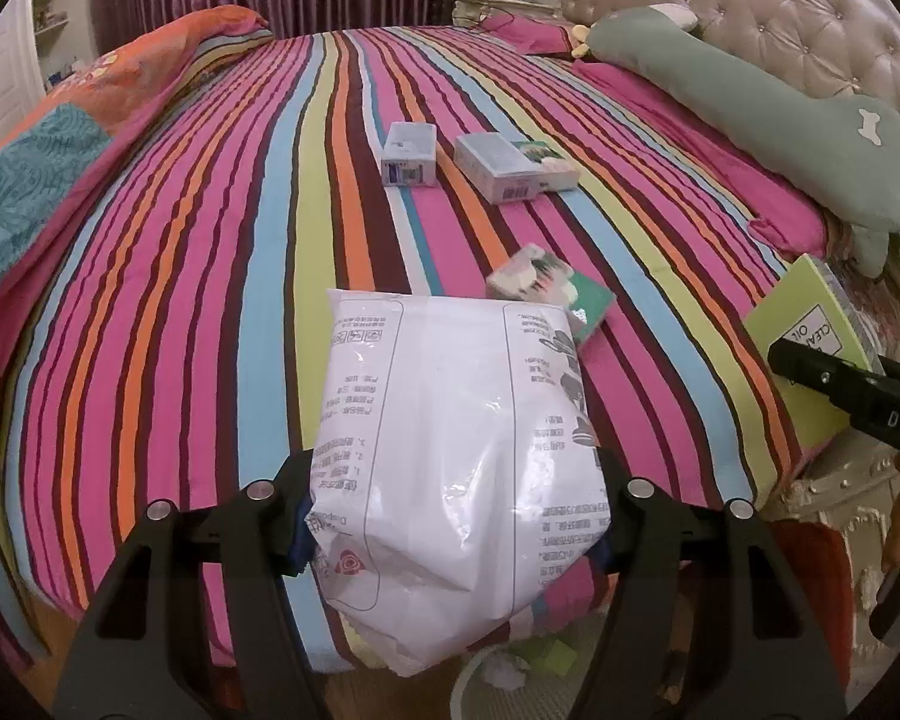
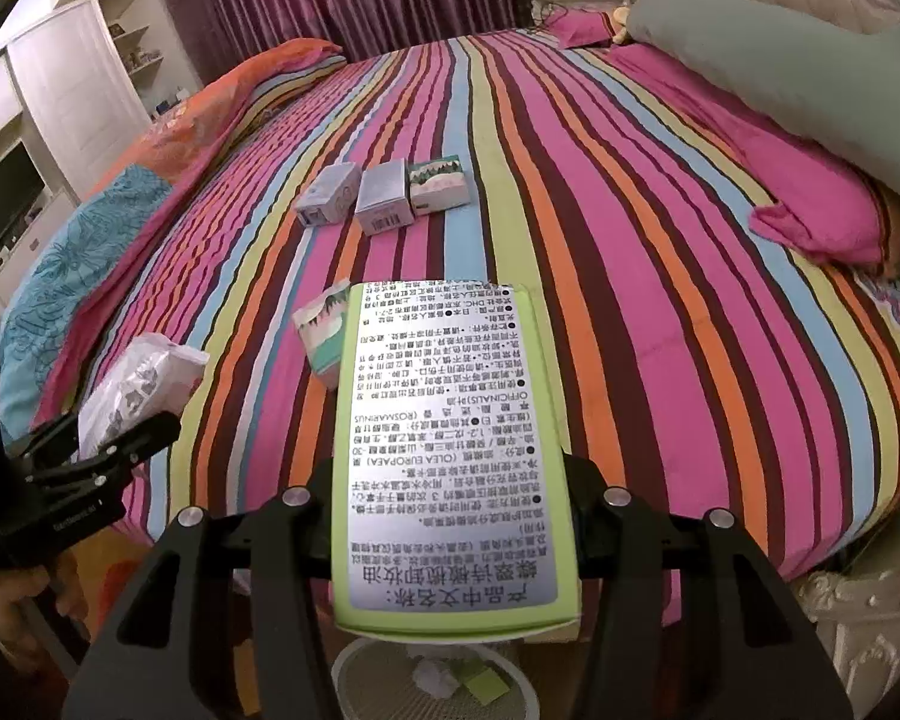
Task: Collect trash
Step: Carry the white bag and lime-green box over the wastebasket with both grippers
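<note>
My left gripper [image 1: 453,498] is shut on a white plastic package [image 1: 426,396] with printed text, held over the bed's near edge. My right gripper [image 2: 450,480] is shut on a flat lime-green box [image 2: 450,420] with a silver label. A white trash bin [image 2: 384,654] with crumpled paper and green scraps inside sits on the floor just below both loads, and it also shows as the bin [image 1: 480,666] under the package. Several small boxes lie on the striped bedspread [image 2: 630,240]: three boxes [image 2: 384,195] side by side in the middle and a green-patterned box [image 2: 321,330] nearer.
A long green pillow [image 1: 780,114] lies along the tufted headboard [image 1: 780,6] at the right. An orange and teal quilt [image 2: 90,252] is bunched at the left. A carved white bed frame [image 2: 858,606] is at lower right. A person's hand [image 2: 12,606] holds the left gripper's handle.
</note>
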The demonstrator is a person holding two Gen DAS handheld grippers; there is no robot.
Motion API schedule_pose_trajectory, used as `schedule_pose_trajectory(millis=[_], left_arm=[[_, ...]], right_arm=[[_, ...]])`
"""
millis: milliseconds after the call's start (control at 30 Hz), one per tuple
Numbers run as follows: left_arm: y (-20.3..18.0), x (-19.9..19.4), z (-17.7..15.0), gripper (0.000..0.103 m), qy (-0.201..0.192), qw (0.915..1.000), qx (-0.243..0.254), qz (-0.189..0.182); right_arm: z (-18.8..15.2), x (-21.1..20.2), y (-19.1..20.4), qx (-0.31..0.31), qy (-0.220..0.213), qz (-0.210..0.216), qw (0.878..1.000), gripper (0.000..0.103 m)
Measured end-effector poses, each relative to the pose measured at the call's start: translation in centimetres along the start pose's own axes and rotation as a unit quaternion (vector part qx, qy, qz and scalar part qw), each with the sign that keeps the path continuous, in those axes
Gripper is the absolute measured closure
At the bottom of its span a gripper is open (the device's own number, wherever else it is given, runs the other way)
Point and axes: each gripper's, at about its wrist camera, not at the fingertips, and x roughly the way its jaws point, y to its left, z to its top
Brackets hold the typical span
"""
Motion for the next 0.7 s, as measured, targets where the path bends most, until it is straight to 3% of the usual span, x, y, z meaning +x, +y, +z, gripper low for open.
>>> schedule_pose_trajectory(millis=[367,700], left_arm=[[-0.7,-2.2,-3.4,0.040,-0.001,0.9999,0.011,-0.010],[-2.3,-3.9,-9.2,0.040,0.020,0.9991,0.028,-0.025]], right_arm=[[-3.3,-2.9,0.5,-0.001,-0.005,0.014,1.000,0.055],[-8.3,-3.7,1.3,0.002,0.026,0.021,0.999,0.055]])
